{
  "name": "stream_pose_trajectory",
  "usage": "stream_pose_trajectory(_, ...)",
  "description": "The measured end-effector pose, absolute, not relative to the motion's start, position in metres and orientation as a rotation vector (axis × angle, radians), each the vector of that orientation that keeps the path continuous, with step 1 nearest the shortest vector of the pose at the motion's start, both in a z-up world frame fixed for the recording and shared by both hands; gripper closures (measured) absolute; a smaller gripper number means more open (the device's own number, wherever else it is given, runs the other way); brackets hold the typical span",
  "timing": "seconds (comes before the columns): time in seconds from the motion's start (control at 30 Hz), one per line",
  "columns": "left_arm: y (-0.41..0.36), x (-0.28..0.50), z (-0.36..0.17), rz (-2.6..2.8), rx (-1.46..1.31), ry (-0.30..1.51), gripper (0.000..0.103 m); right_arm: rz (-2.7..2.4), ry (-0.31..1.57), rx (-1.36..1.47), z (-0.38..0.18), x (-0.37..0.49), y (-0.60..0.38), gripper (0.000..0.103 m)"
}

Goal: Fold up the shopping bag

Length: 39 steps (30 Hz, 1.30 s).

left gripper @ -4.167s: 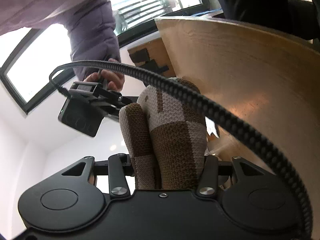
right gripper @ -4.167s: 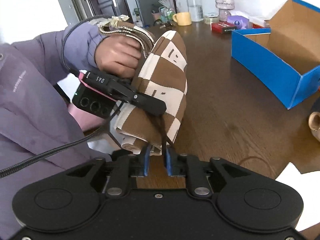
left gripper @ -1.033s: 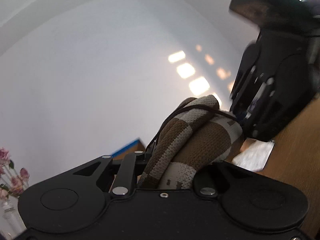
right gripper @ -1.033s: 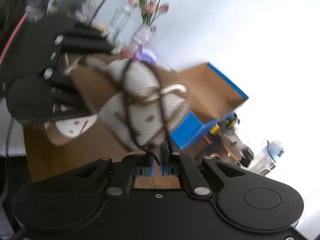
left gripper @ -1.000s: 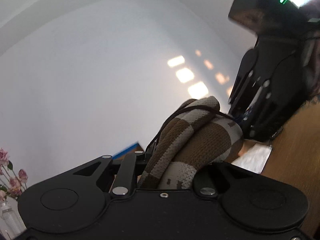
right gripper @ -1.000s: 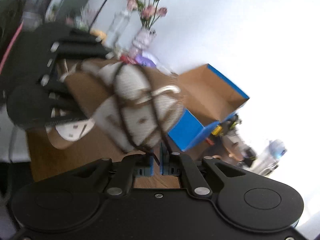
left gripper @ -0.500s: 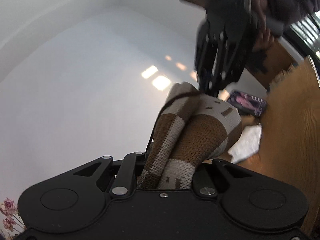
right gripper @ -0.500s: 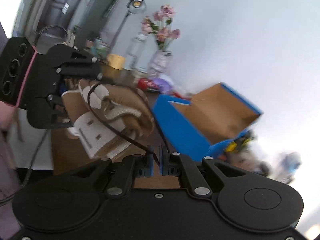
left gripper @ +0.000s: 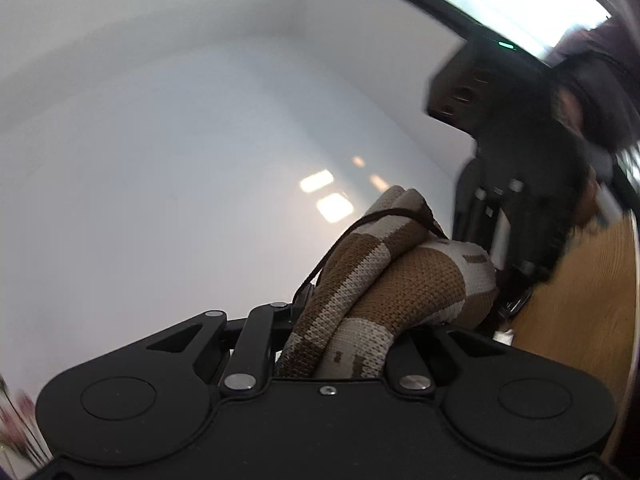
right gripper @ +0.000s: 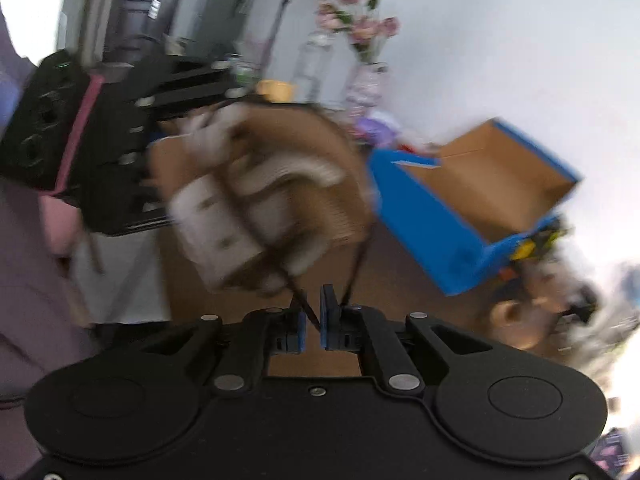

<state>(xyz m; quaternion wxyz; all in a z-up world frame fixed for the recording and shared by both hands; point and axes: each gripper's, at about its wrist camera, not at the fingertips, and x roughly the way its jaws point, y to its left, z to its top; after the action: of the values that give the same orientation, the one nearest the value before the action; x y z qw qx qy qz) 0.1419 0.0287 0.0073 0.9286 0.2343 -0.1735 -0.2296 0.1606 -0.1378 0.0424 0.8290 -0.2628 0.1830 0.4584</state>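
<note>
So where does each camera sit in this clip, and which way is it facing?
Left wrist: on the left gripper, tilted up at wall and window; its jaws clamp the checked shopping bag; the other gripper shows at right.
Right wrist: on the right gripper, facing the table, blue box and flowers; a dark cord runs between its slightly parted pads.
Shared: the bag, each other's gripper.

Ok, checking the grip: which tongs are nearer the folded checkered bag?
Left tongs: clamped on the bag. Right tongs sit short of it, jaws just opening, its cord between them.
</note>
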Motion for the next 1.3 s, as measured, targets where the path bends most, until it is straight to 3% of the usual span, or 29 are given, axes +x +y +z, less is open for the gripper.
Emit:
stream_pose_trajectory(0.13, 0.054, 0.139, 0.028, -0.459, 0.375, -0.303, 0.092, 1.075, 0.417, -0.484, 0.044, 0.170, -0.144, 0.087)
stream_pose_trajectory(0.2, 0.059, 0.142, 0.030, -0.426, 0.344, -0.293, 0.092, 1.164, 0.431, -0.408, 0.045, 0.171, -0.146, 0.068)
stream_pose_trajectory(0.27, 0.056, 0.142, 0.027, -0.401, 0.367, -0.289, 0.092, 1.206, 0.414, -0.388, 0.047, 0.170, -0.144, 0.062)
stream_pose_trajectory(0.5, 0.052, 0.151, 0.014, -0.329, 0.491, -0.232, 0.091, 1.249, 0.311, -0.417, 0.061, 0.152, -0.148, 0.063)
stream_pose_trajectory(0.7, 0.048, 0.159, 0.015, -0.324, 0.536, -0.179, 0.091, 1.198, 0.312, -0.648, 0.047, 0.136, -0.126, 0.061)
stream_pose_trajectory(0.9, 0.059, 0.156, 0.039, -0.398, 0.333, -0.076, 0.091, 1.033, 0.277, -1.012, 0.021, 0.111, -0.101, 0.060)
stream_pose_trajectory(1.0, 0.079, 0.149, 0.046, -0.444, 0.176, -0.036, 0.092, 0.863, 0.224, -1.211, -0.002, 0.115, -0.094, 0.054)
stream_pose_trajectory(1.3, 0.070, 0.118, 0.048, -0.634, -0.034, -0.075, 0.092, 0.801, 0.172, -1.158, 0.008, 0.131, -0.111, 0.052)
